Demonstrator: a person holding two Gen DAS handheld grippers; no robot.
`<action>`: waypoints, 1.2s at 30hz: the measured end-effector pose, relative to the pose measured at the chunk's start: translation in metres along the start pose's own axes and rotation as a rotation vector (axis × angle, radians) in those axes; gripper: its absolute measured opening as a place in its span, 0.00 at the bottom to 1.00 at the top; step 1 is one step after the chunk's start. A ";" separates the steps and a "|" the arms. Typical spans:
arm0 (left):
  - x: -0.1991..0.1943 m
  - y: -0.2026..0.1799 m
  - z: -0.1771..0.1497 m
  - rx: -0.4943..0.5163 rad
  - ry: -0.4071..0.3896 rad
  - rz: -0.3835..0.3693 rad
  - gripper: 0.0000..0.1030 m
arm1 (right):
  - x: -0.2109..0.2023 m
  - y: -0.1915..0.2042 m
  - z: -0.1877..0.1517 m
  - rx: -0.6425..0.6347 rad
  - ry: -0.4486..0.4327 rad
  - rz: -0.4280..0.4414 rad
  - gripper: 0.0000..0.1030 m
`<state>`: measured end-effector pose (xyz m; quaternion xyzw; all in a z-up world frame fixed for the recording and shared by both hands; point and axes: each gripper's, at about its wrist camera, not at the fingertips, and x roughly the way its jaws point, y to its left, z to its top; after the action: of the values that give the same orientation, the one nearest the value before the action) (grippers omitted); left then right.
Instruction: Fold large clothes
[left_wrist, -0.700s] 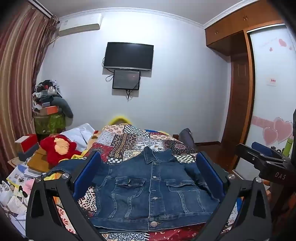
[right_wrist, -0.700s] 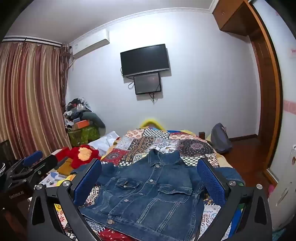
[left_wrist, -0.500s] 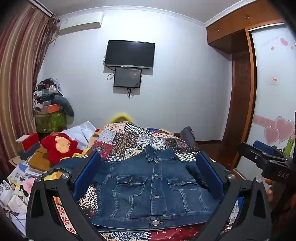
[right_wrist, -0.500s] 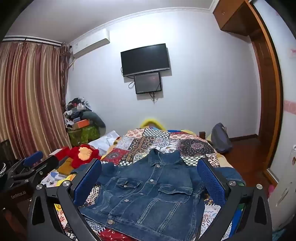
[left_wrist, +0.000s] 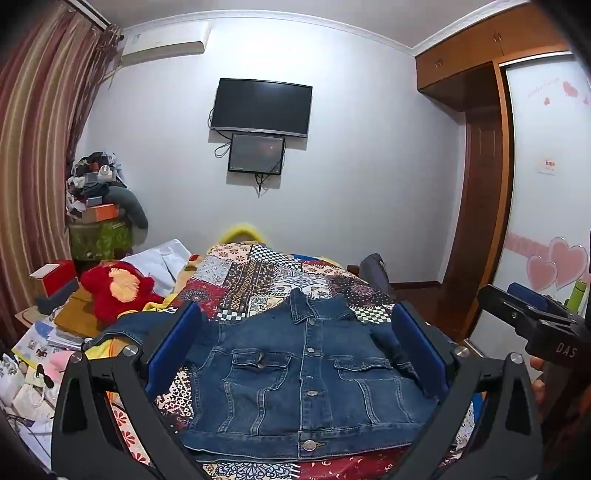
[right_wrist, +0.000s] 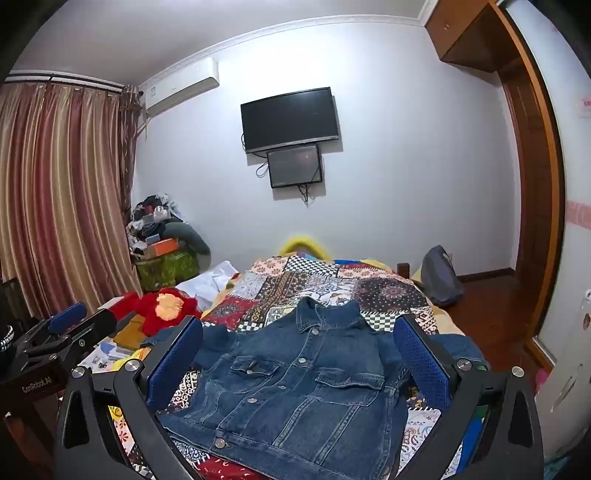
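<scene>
A dark blue denim jacket (left_wrist: 303, 384) lies flat and face up on the patchwork bedspread (left_wrist: 258, 273), buttoned down the front with metal buttons. Its collar points toward the far wall and its hem lies nearest the cameras. Two flapped chest pockets sit either side of the placket. One sleeve stretches out sideways toward the red plush toy (left_wrist: 118, 291); the other runs down along the jacket's opposite side. The fabric is unfolded, with slight wrinkles.

Matt denim jacket (left_wrist: 306, 384) on patchwork cloth quilt (left_wrist: 258, 273); glossy wooden wardrobe (left_wrist: 476, 206).
</scene>
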<state>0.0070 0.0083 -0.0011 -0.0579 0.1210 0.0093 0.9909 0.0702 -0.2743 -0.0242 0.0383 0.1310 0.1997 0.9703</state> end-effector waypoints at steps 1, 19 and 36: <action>0.001 0.000 0.000 0.000 0.001 0.000 1.00 | 0.000 -0.001 0.001 -0.001 -0.001 0.000 1.00; 0.002 -0.004 -0.001 -0.003 0.002 -0.005 1.00 | 0.001 -0.002 0.001 -0.004 -0.002 0.000 1.00; 0.001 -0.002 -0.001 -0.006 0.002 -0.005 1.00 | 0.001 -0.001 0.001 -0.006 -0.003 -0.001 1.00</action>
<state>0.0076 0.0057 -0.0017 -0.0614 0.1217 0.0069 0.9906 0.0719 -0.2752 -0.0233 0.0356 0.1289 0.1994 0.9707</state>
